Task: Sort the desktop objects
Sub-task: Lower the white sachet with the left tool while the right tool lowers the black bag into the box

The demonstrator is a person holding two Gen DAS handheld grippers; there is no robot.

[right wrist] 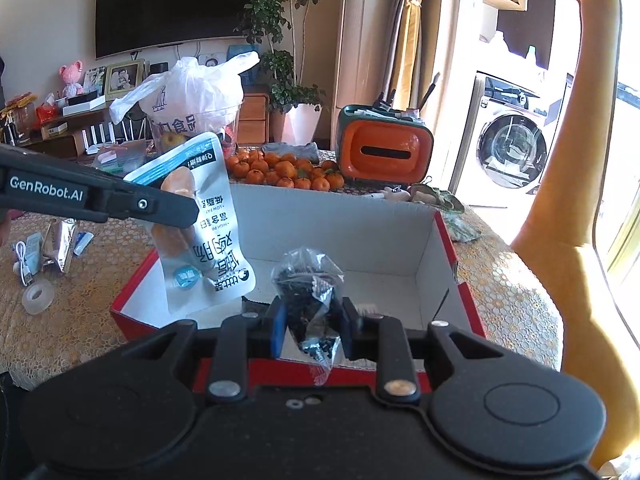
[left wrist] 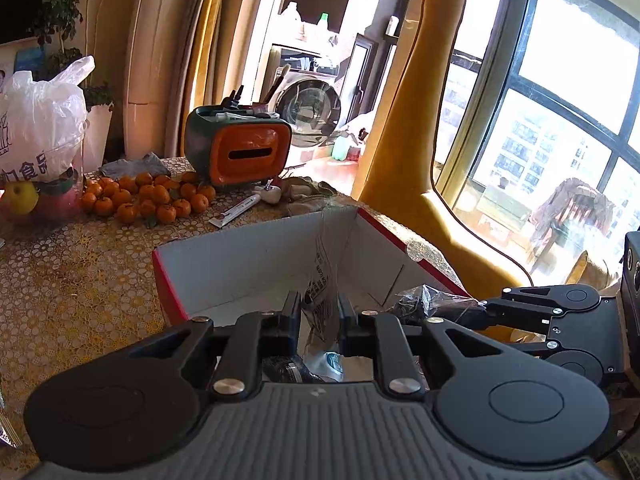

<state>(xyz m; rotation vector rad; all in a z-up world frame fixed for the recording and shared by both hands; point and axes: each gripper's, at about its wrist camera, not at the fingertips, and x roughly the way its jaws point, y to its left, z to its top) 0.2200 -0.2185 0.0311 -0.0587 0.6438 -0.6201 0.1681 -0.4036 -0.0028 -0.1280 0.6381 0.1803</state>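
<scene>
A red cardboard box with a white inside [left wrist: 256, 264] [right wrist: 376, 240] stands on the patterned table. My left gripper [left wrist: 319, 308] [right wrist: 188, 216] is shut on a white snack pouch [right wrist: 204, 224] [left wrist: 322, 300], which hangs upside down over the box's left side. My right gripper [right wrist: 312, 320] [left wrist: 476, 308] is shut on a clear bag of dark bits [right wrist: 310, 292] [left wrist: 424, 300], held over the box's near edge. Both packets hang above the box interior.
Behind the box lie a pile of tangerines [left wrist: 148, 198] [right wrist: 284, 170], an orange-and-green holder [left wrist: 244, 152] [right wrist: 384, 152], a white tube [left wrist: 238, 210] and a bagged fruit cup [left wrist: 38, 132]. A tape roll [right wrist: 38, 296], foil packet [right wrist: 60, 244] and cable [right wrist: 24, 264] lie left.
</scene>
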